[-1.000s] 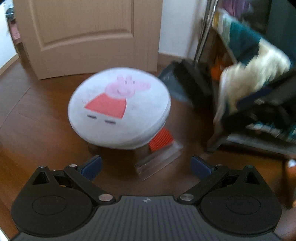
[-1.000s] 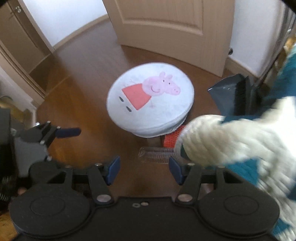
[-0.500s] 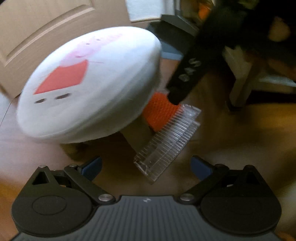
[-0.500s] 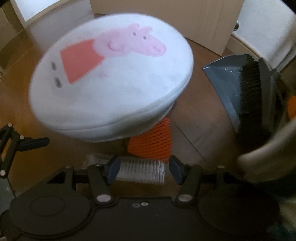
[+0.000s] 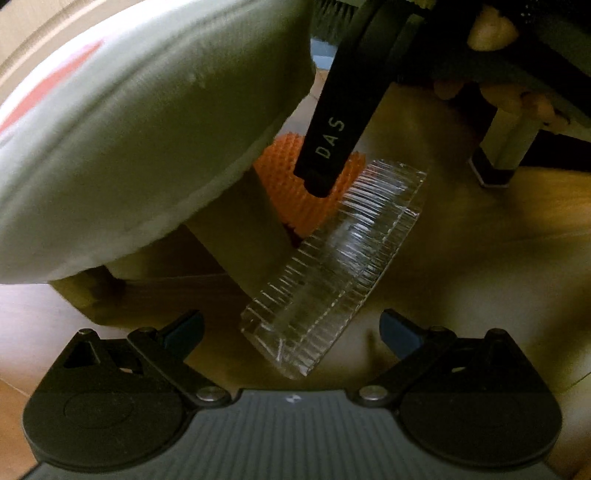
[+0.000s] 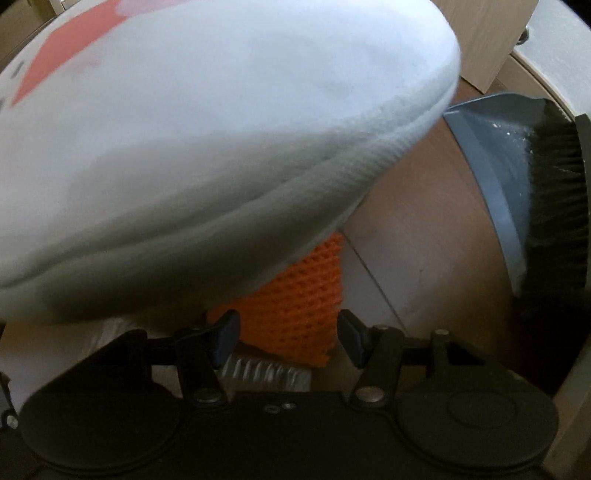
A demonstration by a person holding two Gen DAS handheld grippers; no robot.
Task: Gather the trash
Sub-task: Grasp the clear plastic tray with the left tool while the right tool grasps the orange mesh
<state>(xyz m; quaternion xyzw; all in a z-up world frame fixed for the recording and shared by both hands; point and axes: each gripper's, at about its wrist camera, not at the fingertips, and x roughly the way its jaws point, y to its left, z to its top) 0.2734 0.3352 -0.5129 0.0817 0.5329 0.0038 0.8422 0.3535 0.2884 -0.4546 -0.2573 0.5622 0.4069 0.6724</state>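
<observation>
A clear ribbed plastic tray (image 5: 332, 266) lies on the wooden floor beside a stool leg. My left gripper (image 5: 291, 328) hovers open just above its near end, pads wide apart on either side. An orange foam net (image 6: 295, 306) lies under the stool's edge, partly hidden; my right gripper (image 6: 286, 338) is open with the net between its blue pads, not pressed. In the left wrist view the orange net (image 5: 288, 173) shows behind the right gripper's black finger (image 5: 332, 136). A strip of the clear tray (image 6: 266, 373) shows below the right gripper's fingers.
A white cushioned stool (image 6: 184, 147) with a pink cartoon print overhangs both pieces of trash; its wooden leg (image 5: 240, 229) stands close to the tray. A grey dustpan (image 6: 491, 177) with a black brush (image 6: 554, 214) stands at the right. A person's fingers (image 5: 491, 29) hold the right tool.
Both grippers have dropped toward the floor and come close to the stool. The tray and the orange net now fill the lower views; the right gripper's finger has moved in over the net.
</observation>
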